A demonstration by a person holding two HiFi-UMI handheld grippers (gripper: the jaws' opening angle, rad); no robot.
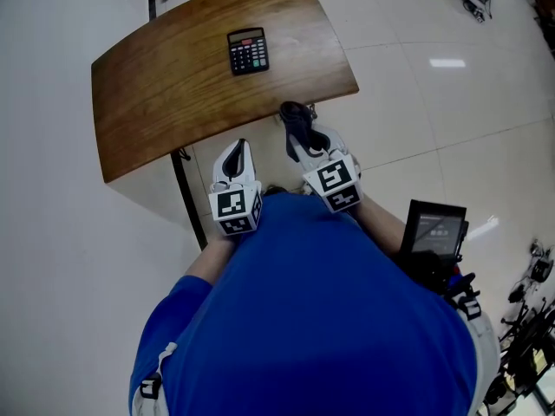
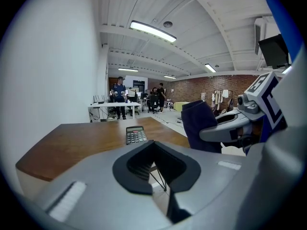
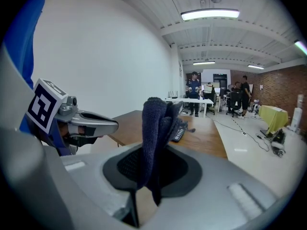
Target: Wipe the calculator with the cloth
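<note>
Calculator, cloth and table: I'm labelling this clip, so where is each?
calculator (image 1: 248, 53): head view, on its keypad.
cloth (image 3: 153, 128): right gripper view, on its bunched middle fold.
table (image 1: 165, 94): head view, on bare wood left of the calculator.

Floor (image 1: 451, 102): pale glossy tiles
Near wall (image 3: 110, 56): plain white
Far wall (image 2: 201, 85): red brick
Ceiling (image 2: 144, 8): white, long strip lights (image 2: 152, 31)
Surface (image 1: 173, 85): brown wood
Distance: white desks (image 2: 108, 105), people (image 2: 119, 92) standing

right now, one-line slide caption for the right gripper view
Right tongs clamp a dark cloth, calculator lying on the wooden table ahead.
</note>
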